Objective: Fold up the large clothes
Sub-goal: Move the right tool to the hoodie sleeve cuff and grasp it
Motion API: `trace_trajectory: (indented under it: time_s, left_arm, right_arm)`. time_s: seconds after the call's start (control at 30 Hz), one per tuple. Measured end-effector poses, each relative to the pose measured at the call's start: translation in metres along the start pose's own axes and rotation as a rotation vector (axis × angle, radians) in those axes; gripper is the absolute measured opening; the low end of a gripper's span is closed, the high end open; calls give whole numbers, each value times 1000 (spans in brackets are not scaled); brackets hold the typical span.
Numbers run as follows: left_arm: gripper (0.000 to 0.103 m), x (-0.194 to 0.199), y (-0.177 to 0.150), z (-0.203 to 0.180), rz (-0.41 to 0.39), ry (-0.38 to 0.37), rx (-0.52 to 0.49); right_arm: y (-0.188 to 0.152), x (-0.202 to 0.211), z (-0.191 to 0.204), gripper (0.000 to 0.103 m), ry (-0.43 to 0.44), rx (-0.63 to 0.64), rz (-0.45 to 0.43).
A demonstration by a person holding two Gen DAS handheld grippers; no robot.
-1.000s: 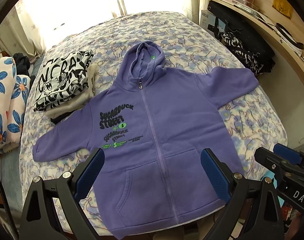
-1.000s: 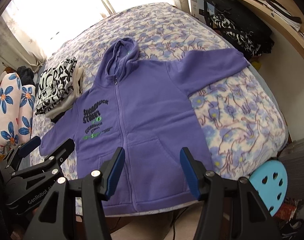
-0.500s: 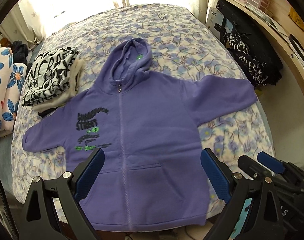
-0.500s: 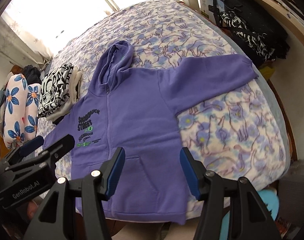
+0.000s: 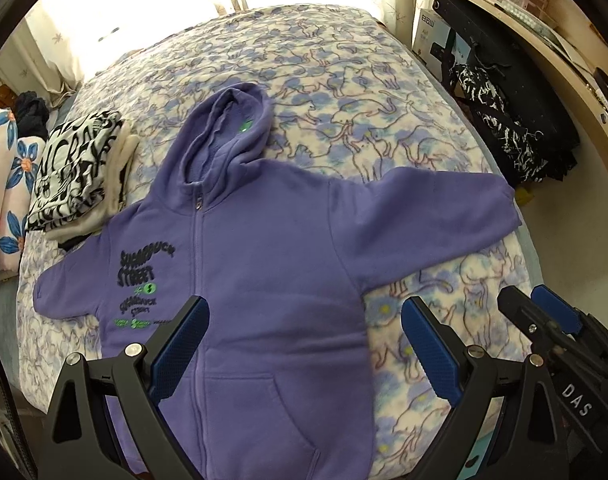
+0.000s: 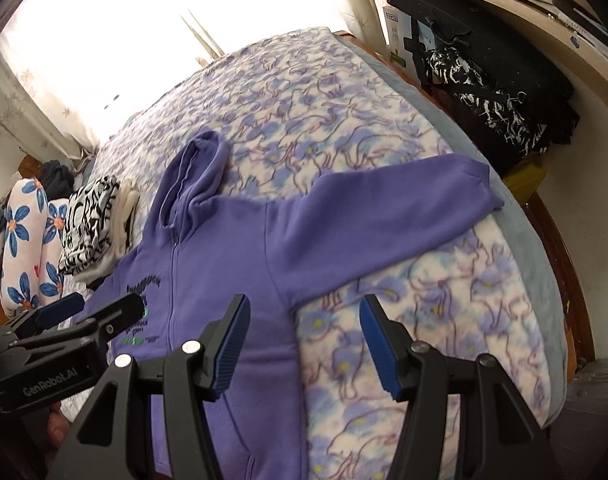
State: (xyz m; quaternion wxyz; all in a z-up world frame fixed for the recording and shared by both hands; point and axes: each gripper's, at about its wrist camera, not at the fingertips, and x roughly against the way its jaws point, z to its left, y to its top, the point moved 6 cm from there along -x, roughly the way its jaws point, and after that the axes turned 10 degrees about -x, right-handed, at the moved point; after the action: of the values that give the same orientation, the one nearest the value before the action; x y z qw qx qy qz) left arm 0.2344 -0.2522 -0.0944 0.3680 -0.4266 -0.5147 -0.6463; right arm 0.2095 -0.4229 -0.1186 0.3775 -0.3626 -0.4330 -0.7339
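Note:
A purple zip hoodie [image 5: 264,260] lies flat and front up on the bed, hood toward the window and both sleeves spread out. My left gripper [image 5: 304,344] hangs open above its right flank near the armpit, with nothing between the blue pads. My right gripper [image 6: 305,344] is also open, above the edge of the body where the right sleeve [image 6: 383,208] starts. In the right wrist view the hoodie [image 6: 232,248] fills the centre and the left gripper's fingertips [image 6: 124,306] show at the lower left. The right gripper's fingertips [image 5: 551,306] appear at the right in the left wrist view.
A folded black-and-white garment stack [image 5: 76,168] sits on the bed left of the hood. Flowered cushions [image 5: 4,184] lie at the far left. A wooden shelf with black bags [image 5: 503,120] runs along the right. The patterned blanket [image 5: 343,80] drops off at the right edge.
Both grippers have moved right along the bed's near edge, from over the hoodie's middle to its right side. Both have stayed open.

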Motion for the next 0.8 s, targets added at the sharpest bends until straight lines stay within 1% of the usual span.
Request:
trace_trajectory:
  time_s: [0.13,0.33,0.57,0.67,0.73,0.8]
  left_arm:
    - [96,-15,10,-10,13,-6,1]
    - [96,-40,24,-22,25,-17,8]
    - [96,-70,40,-34,24,-19,15]
    - [96,-83,47,-39,23,-11,18]
    - [96,-92,52,-42,24,-9,24]
    - [96,-98,55,-44,23,-10,27]
  right_arm:
    - [15,-13,-20,57,0,-21,8]
    - [26,-42,-58,57,2,-110,71]
    - [45,-77,-116,57,-43,-200,75]
    - [53,-96,-143,57,-48,-260,83]
    - [57,-106,-157,57,-29,-302,86]
    - [63,-118,-173,57,-40,-333,82]
